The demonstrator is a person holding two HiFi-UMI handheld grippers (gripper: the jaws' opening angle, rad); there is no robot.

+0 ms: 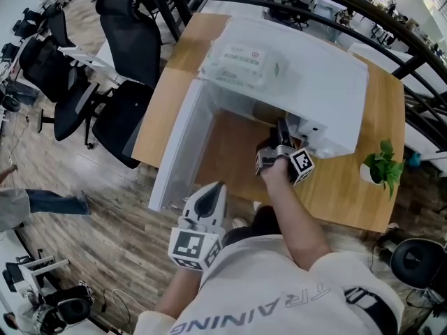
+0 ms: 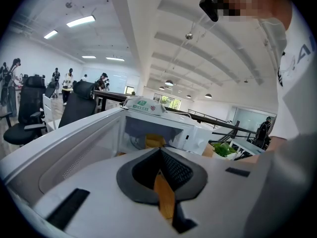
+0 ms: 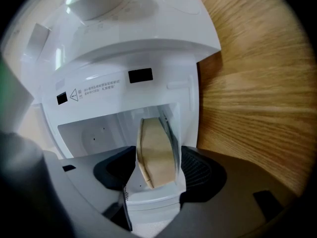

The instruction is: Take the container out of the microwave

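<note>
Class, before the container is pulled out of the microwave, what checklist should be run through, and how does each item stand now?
1. Door of microwave open: ok.
2. Container between the right gripper jaws: ok.
3. Grip firm on container: cannot tell.
4. Left gripper shut and held back from the opening: ok.
</note>
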